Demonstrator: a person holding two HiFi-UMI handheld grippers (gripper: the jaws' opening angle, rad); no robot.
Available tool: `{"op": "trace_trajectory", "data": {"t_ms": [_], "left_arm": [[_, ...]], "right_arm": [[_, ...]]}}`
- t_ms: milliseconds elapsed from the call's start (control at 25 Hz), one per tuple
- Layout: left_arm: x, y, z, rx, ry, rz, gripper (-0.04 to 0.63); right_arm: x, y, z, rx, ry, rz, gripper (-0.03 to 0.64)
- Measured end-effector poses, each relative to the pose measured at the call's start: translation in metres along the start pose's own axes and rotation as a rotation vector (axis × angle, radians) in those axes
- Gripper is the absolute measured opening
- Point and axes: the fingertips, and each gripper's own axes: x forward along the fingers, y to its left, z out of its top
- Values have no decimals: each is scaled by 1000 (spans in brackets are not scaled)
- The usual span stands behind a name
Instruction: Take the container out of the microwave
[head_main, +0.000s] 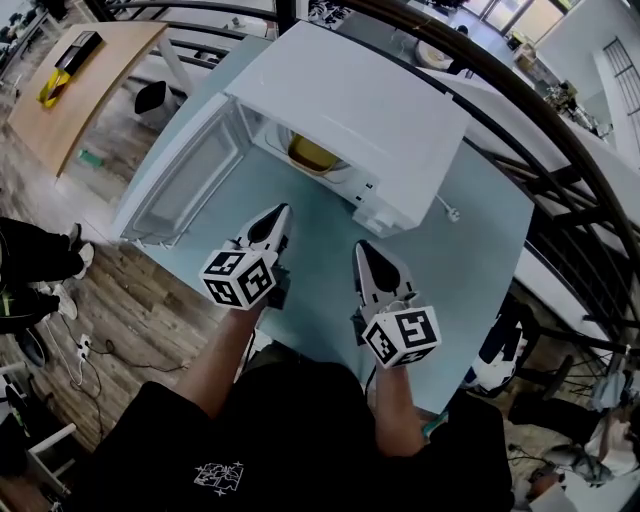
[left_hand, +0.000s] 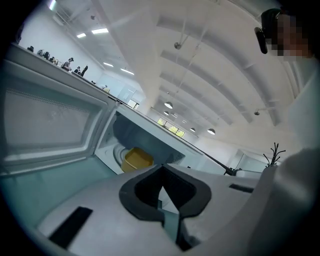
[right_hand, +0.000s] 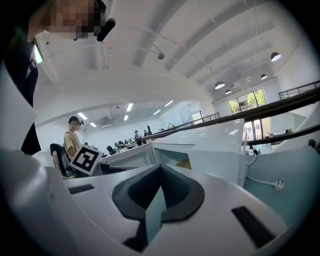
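Access to the cavity is lying open: the microwave is standing on the far part of the pale table, and its door is hanging swung out to the left, so nothing is blocking the mouth. The yellow container is sitting inside on the turntable, towards the middle of the cavity, untouched and well apart from both tools.

The left gripper is hovering over the near part of the table, pointing at the opening. Its jaws are pressing together with nothing between them, and its own view is looking straight past the closed tips at the container beyond. The right gripper is hovering just beside it to the right, also pinched shut and empty. It is facing the microwave's near right corner rather than the cavity. A yellowish sliver at the edge of the opening in its view is probably the container, though the angle is making that hard to confirm.

Both tools are seemingly being held in a ready position in front of the opening. Whichever one is reaching in will likely need to open its jaws wide first, since the container is looking broad.
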Motion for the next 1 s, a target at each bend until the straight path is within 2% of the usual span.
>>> {"op": "trace_trajectory", "data": {"t_ms": [640,1000], "left_arm": [[45,32,-12,-255,-58,70,6],[68,52,-23,-331,-66,85,6]], "right_arm": [[28,-13,-15,42,27,29,6],[41,-19,-28,48,49,40,6]]}}
